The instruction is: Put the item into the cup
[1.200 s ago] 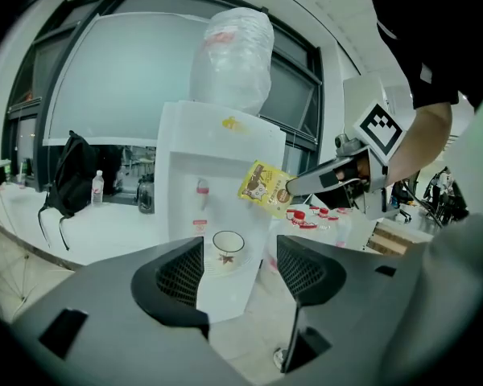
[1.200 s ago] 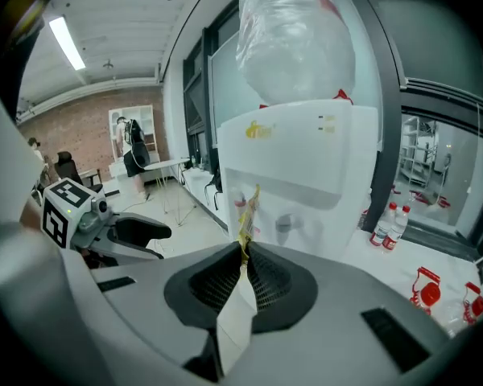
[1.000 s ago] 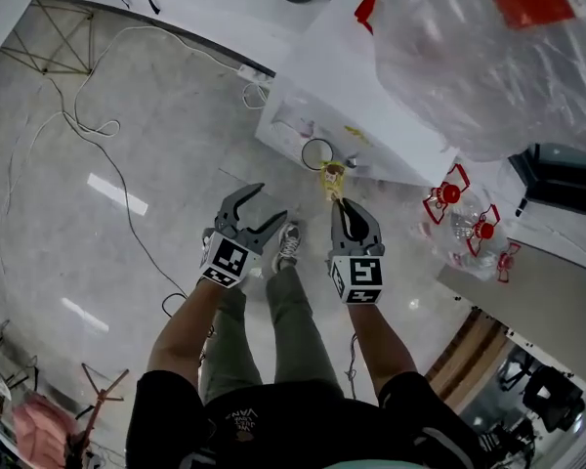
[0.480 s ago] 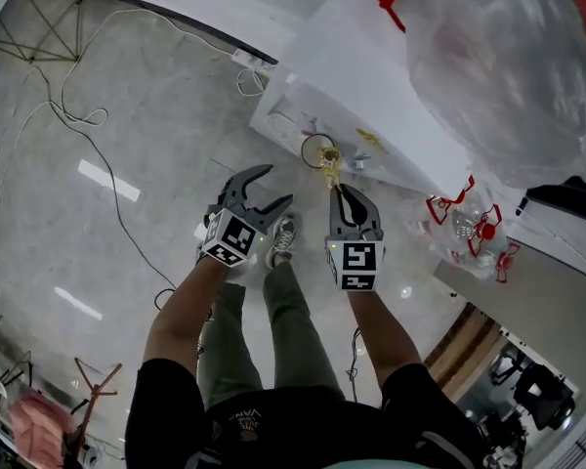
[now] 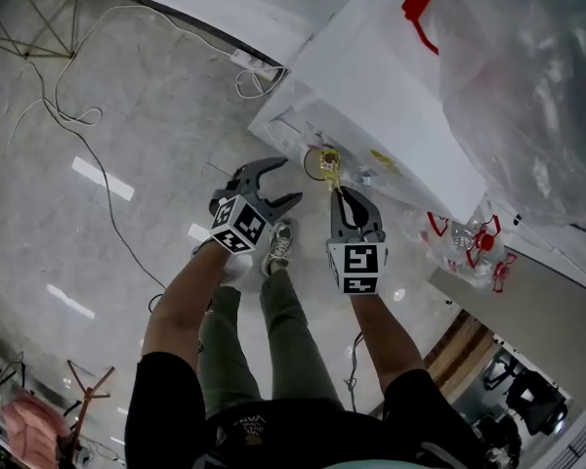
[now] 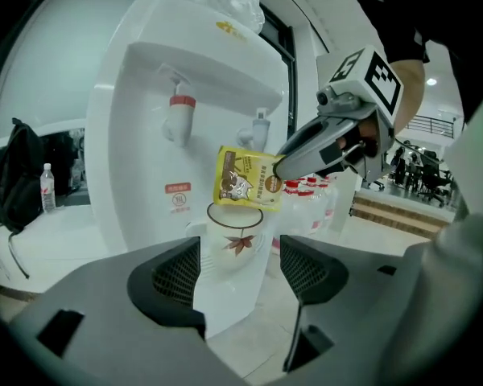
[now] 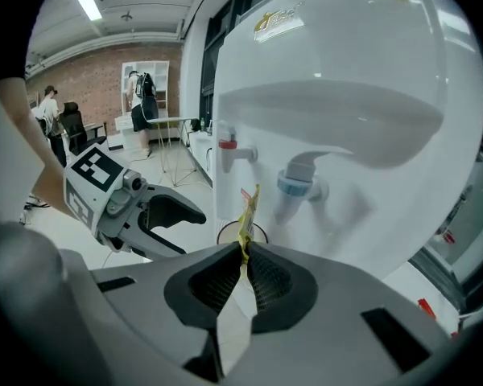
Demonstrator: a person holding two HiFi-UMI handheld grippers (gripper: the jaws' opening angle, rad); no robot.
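A yellow sachet [image 5: 329,164] [image 7: 246,211] hangs just over the rim of a glass cup [image 5: 317,161] [image 6: 235,240] that stands in the white water dispenser [image 5: 371,96] bay, under the taps. My right gripper [image 5: 340,193] [image 7: 243,252] is shut on the sachet's lower edge. In the left gripper view the sachet [image 6: 245,179] sits directly above the cup, held by the right gripper [image 6: 283,166]. My left gripper [image 5: 269,179] [image 6: 240,268] [image 7: 195,233] is open a little to the left of the cup. Its jaws have just been opening, with nothing between them.
The dispenser has a red tap [image 6: 179,115] and a blue tap [image 7: 298,185] above the cup. Cables [image 5: 78,115] trail over the glossy floor. Red-capped bottles [image 5: 469,237] lie to the right, under a big clear plastic bag [image 5: 527,86].
Both grippers have come down and closer to the dispenser. The sachet has gone from beside the cup to right over its rim. The left jaws stand a little wider.
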